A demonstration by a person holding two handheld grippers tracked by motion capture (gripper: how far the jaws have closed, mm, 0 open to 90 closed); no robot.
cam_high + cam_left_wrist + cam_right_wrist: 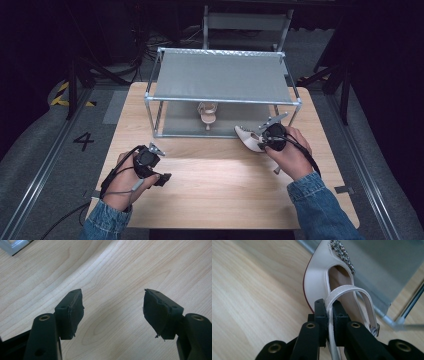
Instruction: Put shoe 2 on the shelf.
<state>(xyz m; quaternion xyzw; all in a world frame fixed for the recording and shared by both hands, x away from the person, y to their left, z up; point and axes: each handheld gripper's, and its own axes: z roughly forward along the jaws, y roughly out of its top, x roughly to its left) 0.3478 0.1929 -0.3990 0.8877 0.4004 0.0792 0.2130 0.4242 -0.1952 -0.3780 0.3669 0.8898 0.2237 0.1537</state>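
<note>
**Technician A:** Dark studio surroundings, a pale wooden table (220,185), and a two-tier metal shoe rack (222,75) at its far edge. State of the right gripper (329,315)?

**Technician B:** Jaws are clamped on the heel strap (347,290) of a white high-heeled shoe (248,137). The strap runs up between the two pads; no gap is visible. The shoe extends straight ahead of the jaws, long axis in line with the gripper, jewelled toe (342,252) pointing away from the tool and toward the rack.

**Technician A:** Where is the shoe relative to the rack?

**Technician B:** Just in front of the lower shelf (220,122), at its right end. The toe is near the front rail; contact cannot be confirmed. A matching second shoe (207,114) stands on that lower shelf, ahead of the held shoe and to the left of the tool.

**Technician A:** Left gripper (113,312)?

**Technician B:** Jaws spread wide, nothing between them, bare table beneath. It sits well apart from both shoes.

**Technician A:** Which hand completes the placement?

**Technician B:** The right hand (290,155), in my judgement. It is nearer and already carries the shoe. The move likely requires travel forward along the shoe's own axis, under the top shelf (222,77), to set it beside its mate.
</note>
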